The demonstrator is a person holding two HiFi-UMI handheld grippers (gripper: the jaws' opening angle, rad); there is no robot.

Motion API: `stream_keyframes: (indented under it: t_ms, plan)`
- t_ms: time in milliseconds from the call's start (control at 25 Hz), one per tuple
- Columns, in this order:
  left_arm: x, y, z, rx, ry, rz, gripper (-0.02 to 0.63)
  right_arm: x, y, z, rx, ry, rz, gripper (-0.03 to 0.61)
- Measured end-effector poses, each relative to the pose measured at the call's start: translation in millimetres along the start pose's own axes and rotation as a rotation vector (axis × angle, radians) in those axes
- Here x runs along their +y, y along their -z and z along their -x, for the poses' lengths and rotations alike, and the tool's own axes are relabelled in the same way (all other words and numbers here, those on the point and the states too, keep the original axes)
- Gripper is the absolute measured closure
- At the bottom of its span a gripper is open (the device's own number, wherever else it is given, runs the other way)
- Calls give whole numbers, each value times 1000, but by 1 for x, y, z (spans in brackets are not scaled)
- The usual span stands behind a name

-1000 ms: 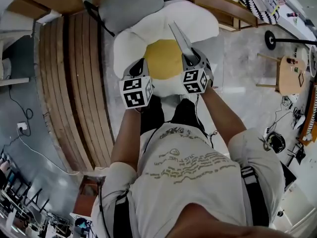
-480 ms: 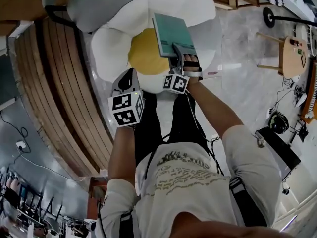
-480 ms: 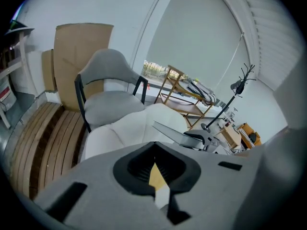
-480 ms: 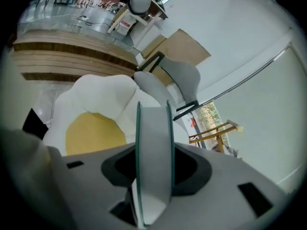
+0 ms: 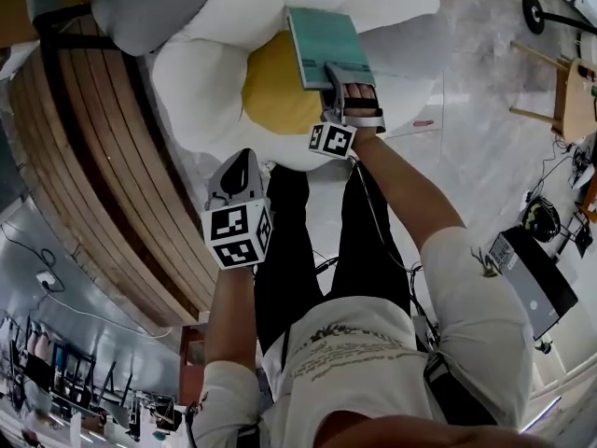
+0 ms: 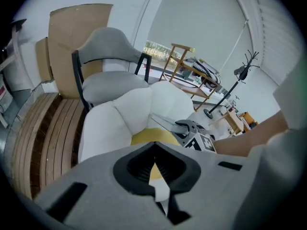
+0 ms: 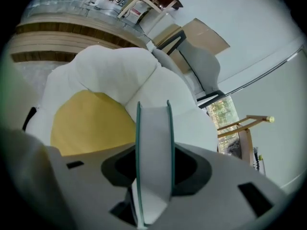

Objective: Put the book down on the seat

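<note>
The seat is a flower-shaped cushion [image 5: 210, 82] with white petals and a yellow centre [image 5: 272, 96]. My right gripper [image 5: 341, 80] is shut on a teal-covered book [image 5: 325, 45] and holds it cover-up over the cushion's right half, partly above the yellow centre. In the right gripper view the book [image 7: 153, 143] shows edge-on, white pages between teal covers, clamped in my right gripper [image 7: 153, 176]. My left gripper [image 5: 237, 169] hangs shut and empty by the cushion's near edge. In the left gripper view my left gripper [image 6: 154, 163] points at the cushion [image 6: 124, 114].
A grey armchair [image 5: 154, 7] stands behind the cushion. A curved wooden slatted platform [image 5: 103, 185] runs along the left. A wooden stool [image 5: 571, 87] and cables lie at the right. A floor lamp [image 6: 225, 87] stands further off. The person's legs [image 5: 317, 250] are just before the cushion.
The book has turned from edge-on to cover-up and moved out over the cushion with my right gripper. My left gripper has drawn back toward the body.
</note>
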State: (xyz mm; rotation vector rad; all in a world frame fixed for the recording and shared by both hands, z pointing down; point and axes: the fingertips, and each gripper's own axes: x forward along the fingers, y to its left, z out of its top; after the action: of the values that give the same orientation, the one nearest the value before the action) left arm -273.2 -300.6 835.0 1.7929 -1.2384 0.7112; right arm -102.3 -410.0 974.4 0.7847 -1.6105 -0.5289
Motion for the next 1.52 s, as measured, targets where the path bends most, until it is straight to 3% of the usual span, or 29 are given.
stream_keyframes:
  t_ms: [480, 600, 680, 880, 1000, 1240, 1280, 1360, 1400, 1520]
  plan:
    - [7, 43, -25, 53, 30, -10, 594, 88, 8, -37, 43, -28, 110, 405]
    - [3, 48, -27, 56, 37, -5, 594, 98, 14, -40, 70, -53, 97, 403]
    - [0, 52, -26, 58, 40, -4, 594, 106, 22, -42, 96, -86, 64, 340]
    - [-3, 55, -23, 59, 36, -6, 594, 118, 35, -35, 99, -146, -22, 304]
    - [-3, 54, -20, 56, 21, -9, 594, 131, 35, -23, 66, -233, -120, 301]
    - [-2, 35, -13, 5, -33, 29, 594, 124, 32, 13, -25, -387, -457, 305]
    - [-3, 32, -13, -3, -37, 32, 594, 118, 32, 18, -32, -386, -495, 324]
    - [-11, 27, -11, -17, -40, 31, 594, 100, 33, 27, -36, -356, -558, 498]
    - [-17, 24, -11, -24, -38, 29, 594, 89, 33, 32, -42, -340, -591, 529]
    - [-38, 11, -7, -54, -32, 27, 594, 46, 27, 51, -76, -301, -686, 538]
